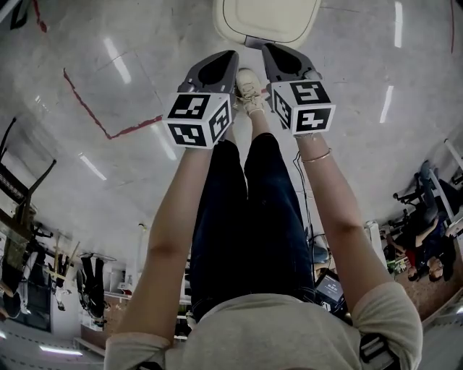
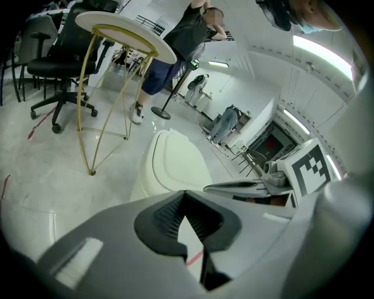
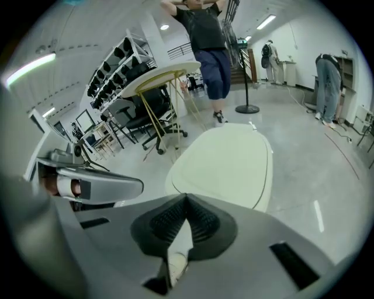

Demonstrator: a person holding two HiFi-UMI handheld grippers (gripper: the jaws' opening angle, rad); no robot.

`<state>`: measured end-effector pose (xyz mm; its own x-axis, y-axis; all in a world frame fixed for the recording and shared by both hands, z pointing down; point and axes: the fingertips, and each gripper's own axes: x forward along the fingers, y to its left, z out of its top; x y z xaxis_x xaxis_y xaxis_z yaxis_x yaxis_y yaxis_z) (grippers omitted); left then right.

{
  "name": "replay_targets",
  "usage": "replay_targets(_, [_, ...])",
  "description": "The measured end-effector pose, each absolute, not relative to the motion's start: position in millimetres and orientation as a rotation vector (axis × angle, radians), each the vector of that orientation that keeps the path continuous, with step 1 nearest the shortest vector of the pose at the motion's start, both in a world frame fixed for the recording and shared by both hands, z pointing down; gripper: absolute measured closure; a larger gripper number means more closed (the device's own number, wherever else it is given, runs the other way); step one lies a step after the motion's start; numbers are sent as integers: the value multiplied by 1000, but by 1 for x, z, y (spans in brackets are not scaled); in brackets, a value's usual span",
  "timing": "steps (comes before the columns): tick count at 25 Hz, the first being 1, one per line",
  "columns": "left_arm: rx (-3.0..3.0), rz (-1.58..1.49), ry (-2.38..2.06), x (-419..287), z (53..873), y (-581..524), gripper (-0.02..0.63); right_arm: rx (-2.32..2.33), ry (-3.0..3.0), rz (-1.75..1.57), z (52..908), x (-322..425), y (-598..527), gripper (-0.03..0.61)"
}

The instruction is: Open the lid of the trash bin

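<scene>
The trash bin's cream lid [image 1: 266, 18] lies shut at the top of the head view, with a dark pedal [image 1: 253, 42] at its front. My left gripper [image 1: 230, 55] and right gripper [image 1: 268, 48] are held side by side just short of the bin, both shut with nothing between the jaws. My shoe [image 1: 249, 88] is on the floor between them, toe towards the pedal. The left gripper view shows the lid [image 2: 175, 163] beyond the closed left gripper [image 2: 184, 193]. In the right gripper view, the lid [image 3: 228, 163] lies right ahead of the right gripper [image 3: 186, 197].
A red tape line [image 1: 87, 108] crosses the glossy floor at left. Behind the bin stand a round table with thin gold legs [image 2: 117, 29], an office chair [image 2: 52, 64] and a standing person [image 3: 204, 35]. More chairs [image 1: 427, 209] stand at right.
</scene>
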<state>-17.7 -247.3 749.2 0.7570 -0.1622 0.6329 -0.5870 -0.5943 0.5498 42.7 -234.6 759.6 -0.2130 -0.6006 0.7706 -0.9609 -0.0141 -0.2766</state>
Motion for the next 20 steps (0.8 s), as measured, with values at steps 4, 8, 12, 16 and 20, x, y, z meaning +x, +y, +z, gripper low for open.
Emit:
replay_targets(4, [2156,672,-569,-14,754,-253,604,1631,-1825,1125,766,44,-240,571])
replay_targets(8, [2135,677,-570,-16,762,-252,604,1610,-1803,1131,777,43,-236,571])
replay_targets(12, [2129,696,-563,-19,773,-245,604,1589,-1780,1155,790,41,-226,571])
replay_targets(16, [2118,702,-559,-20,777,-240,604,1583,-1779,1155,795,40,-224,571])
replay_targets(20, [2119,695,-566,-19,778,-241,604,1586,-1773,1152,801,37,-223,571])
